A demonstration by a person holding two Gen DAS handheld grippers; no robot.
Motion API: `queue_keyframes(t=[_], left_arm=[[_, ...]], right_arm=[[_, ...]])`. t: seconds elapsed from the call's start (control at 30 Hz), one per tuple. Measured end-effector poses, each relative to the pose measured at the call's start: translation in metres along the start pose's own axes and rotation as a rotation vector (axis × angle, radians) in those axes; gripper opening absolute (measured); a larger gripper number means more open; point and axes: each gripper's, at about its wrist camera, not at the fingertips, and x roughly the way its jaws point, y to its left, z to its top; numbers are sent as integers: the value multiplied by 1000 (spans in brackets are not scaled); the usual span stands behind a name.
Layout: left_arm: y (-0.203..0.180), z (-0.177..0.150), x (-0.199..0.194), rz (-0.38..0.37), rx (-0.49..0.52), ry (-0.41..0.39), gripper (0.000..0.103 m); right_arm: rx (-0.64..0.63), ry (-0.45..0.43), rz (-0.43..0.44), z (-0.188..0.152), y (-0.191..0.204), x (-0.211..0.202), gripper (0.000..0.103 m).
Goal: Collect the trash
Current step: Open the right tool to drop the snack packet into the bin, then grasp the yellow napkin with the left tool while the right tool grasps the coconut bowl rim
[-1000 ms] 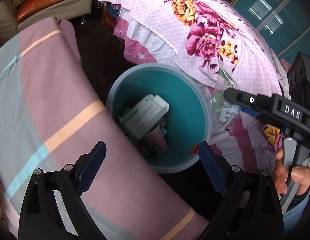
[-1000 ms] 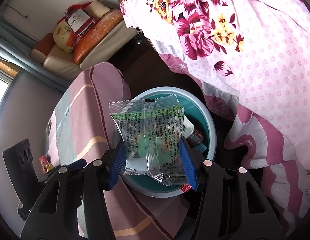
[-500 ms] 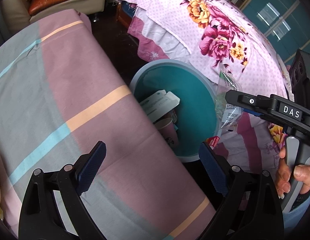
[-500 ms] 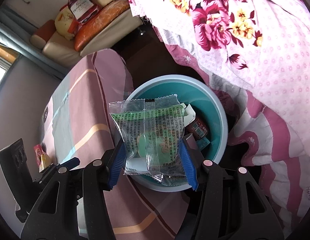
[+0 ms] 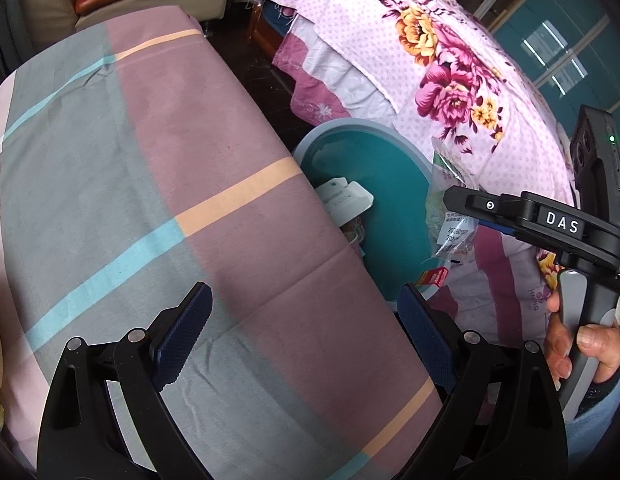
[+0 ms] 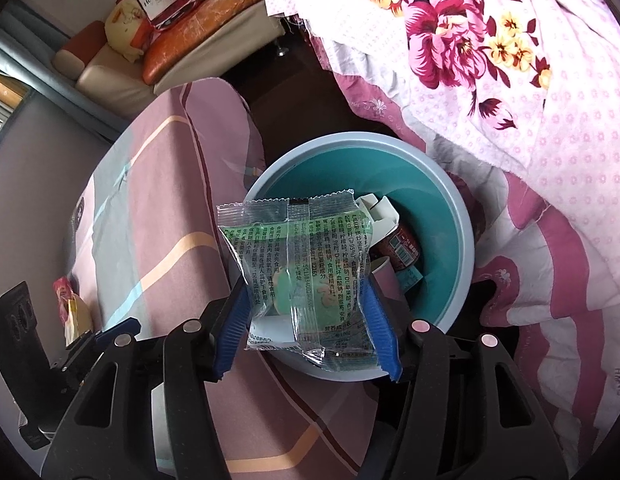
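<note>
A striped cloth in mauve, grey and peach covers the table (image 5: 158, 168), which stands beside a bed draped in a pink floral quilt (image 6: 529, 80); a sofa with an orange cushion (image 6: 206, 28) lies at the far side. Between table and bed sits a teal bin (image 6: 449, 216), holding a white carton (image 6: 383, 210), a paper cup (image 6: 385, 276) and a dark can (image 6: 403, 246). The right tool (image 6: 306, 320) grips a clear snack wrapper (image 6: 302, 268) between its blue pads, the wrapper hanging over the near edge of the bin. The left tool (image 5: 306, 340) is spread wide over the cloth, holding nothing. A small red and yellow packet (image 6: 68, 304) rests on the table by the left tool.
</note>
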Motion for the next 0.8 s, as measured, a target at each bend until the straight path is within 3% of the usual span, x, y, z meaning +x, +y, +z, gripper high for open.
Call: queue_keyframes(t=[0.13,0.27,0.8], left_arm=[[4,-1,-1,-9,-8,-3,94],[8,-2,-1,-12,-16,1,94],[54,-22,-35,-4,-110,-50,94]], right_arm=[[8,-2,-16,-1,3,1,67],[14,6,-24,0,5,2,71],[-64,38,-15,-11,55,3,74]])
